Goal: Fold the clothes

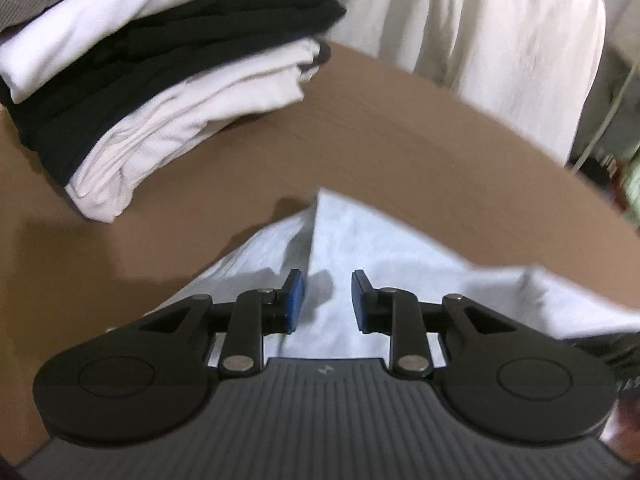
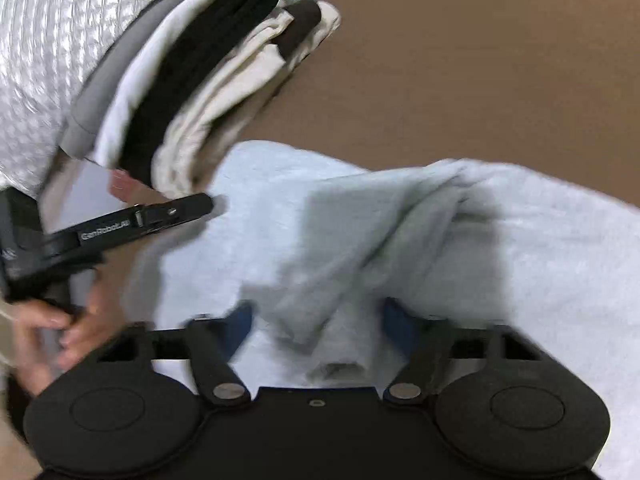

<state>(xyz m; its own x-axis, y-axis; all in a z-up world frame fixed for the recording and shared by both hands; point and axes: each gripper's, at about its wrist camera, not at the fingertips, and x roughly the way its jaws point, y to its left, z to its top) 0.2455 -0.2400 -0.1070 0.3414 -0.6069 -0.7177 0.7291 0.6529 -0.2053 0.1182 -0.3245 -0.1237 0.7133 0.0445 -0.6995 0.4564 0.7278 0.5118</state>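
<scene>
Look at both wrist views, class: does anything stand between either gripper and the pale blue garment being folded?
Nothing visible does. The left gripper hangs open directly over the pale blue garment, and the right gripper is open with a bunched fold between its fingers. The folded stack sits clear, off to the side.

You get soft, even indoor light; motion blur smears both views, worst on the right wrist. Fisheye bends the tabletop [image 1: 400,152] edge, and dull shadows fall on the pale garment [image 2: 328,216].

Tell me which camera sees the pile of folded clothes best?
The left wrist view: the folded pile sits sharp and near, its white and black layers distinct. The right wrist view shows that pile blurred and tilted, edge-on.
</scene>
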